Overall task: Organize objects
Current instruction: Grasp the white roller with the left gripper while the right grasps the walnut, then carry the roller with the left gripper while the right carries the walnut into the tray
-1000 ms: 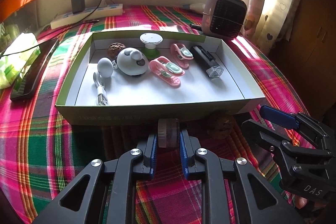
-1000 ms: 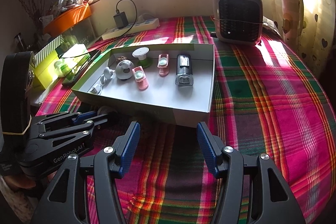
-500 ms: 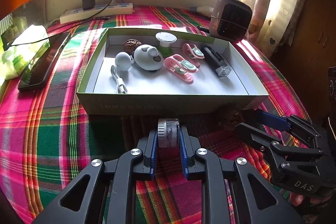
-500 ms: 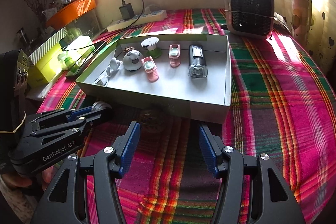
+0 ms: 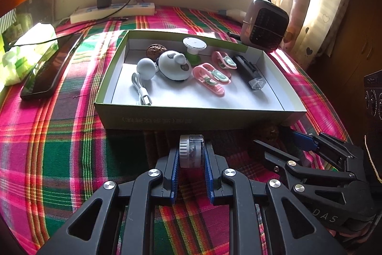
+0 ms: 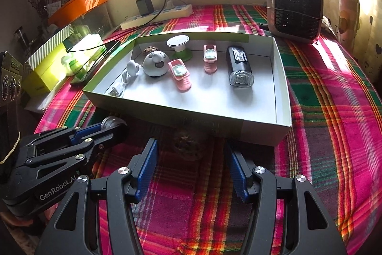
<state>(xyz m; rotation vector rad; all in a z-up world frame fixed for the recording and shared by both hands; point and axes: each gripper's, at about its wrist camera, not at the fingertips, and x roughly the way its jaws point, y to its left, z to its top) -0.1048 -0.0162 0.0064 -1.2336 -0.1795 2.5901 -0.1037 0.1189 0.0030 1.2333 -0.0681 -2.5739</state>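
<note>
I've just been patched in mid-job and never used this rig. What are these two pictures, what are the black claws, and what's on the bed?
There is no robot arm: a person holds one hand-held gripper in each hand, with a fisheye camera looking along its fingers. The left wrist picture shows the left hand-held gripper shut on a small clear roller. The right wrist picture shows the right hand-held gripper open, with a brown walnut on the plaid cloth just ahead of its fingers. Behind both lies a shallow box already holding pink clips, a black torch, a white cable and other small things. A heater stands beyond it.
</note>
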